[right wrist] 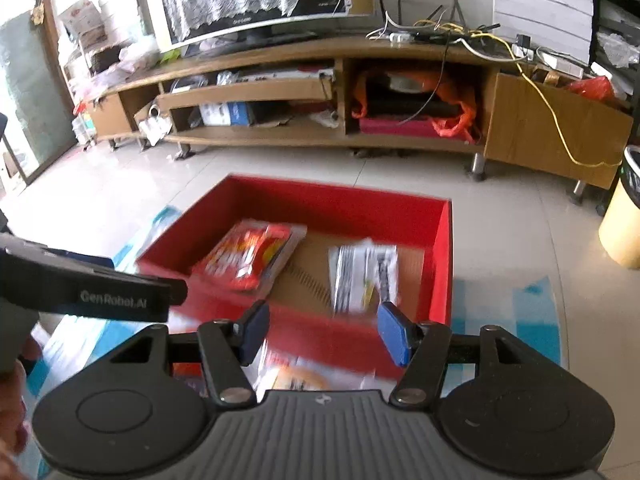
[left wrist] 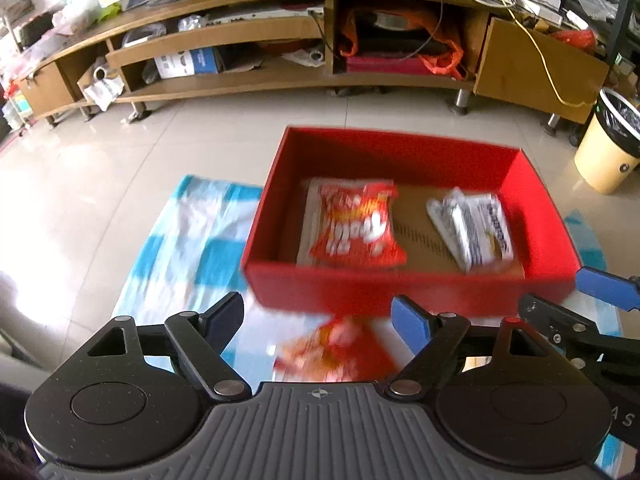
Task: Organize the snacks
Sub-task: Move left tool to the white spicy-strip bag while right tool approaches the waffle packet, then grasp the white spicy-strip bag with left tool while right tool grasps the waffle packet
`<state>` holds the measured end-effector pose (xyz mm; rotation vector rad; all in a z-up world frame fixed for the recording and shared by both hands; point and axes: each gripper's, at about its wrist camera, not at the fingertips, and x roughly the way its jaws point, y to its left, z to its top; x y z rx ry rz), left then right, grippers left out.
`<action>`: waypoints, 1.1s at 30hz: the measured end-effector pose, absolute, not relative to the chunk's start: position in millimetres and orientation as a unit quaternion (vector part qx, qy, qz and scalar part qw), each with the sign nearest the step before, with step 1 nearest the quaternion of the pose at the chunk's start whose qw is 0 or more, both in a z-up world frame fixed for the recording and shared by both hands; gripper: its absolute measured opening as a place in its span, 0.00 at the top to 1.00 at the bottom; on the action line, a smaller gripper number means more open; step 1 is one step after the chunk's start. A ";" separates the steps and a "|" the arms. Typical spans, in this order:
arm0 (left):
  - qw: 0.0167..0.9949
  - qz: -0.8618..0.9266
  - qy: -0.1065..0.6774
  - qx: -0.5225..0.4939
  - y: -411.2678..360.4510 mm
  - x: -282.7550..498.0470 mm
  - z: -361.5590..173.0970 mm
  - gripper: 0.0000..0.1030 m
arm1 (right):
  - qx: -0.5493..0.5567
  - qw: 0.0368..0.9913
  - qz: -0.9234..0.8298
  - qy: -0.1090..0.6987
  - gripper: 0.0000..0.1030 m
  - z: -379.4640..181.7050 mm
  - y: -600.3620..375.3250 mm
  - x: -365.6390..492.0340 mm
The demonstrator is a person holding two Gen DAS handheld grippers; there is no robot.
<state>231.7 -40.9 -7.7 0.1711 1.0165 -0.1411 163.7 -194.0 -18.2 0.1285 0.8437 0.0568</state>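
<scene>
- Red cardboard box (left wrist: 400,292), open-topped, sits mid-frame in both views on a blue-and-white checked sheet (left wrist: 192,232); inside, you have a red snack bag (left wrist: 356,224) lying flat to the left and a white-and-grey snack packet (left wrist: 472,228) to the right, apart from each other.
- Print on both packs is motion-blurred; you cannot read a brand.
- "GenRobot.AI" reads clearly on the black arm of your left gripper (right wrist: 120,300) at the left edge of the right wrist view.
- Your left gripper (left wrist: 320,320) has its jaws standing wide, with nothing clamped; a blurred red-and-orange snack pack (left wrist: 340,352) lies on the sheet below the gap, before the box's near wall.
- Your right gripper (right wrist: 324,332) has its jaws narrower but parted, empty; beneath it lies a pale packet with an orange patch (right wrist: 296,376), half hidden by the gripper body.
- Bare cardboard floor shows between the two packs in the box.
- Beige tiled floor (left wrist: 120,152) lies open between the box and the long wooden TV stand (left wrist: 280,80) across the top; a cream waste bin (left wrist: 608,148) is cut off at the right edge.
</scene>
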 end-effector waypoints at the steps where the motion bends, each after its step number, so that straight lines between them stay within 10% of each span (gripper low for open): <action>1: 0.866 -0.068 0.489 0.081 -37.6 225.7 -9.2 0.17 | 0.060 0.909 0.028 0.412 0.45 -18.6 -191.8 158.4; 33: 0.807 -0.100 0.571 0.112 21.2 64.5 -50.8 0.16 | 0.098 0.857 0.062 0.502 0.45 -54.0 -135.7 23.9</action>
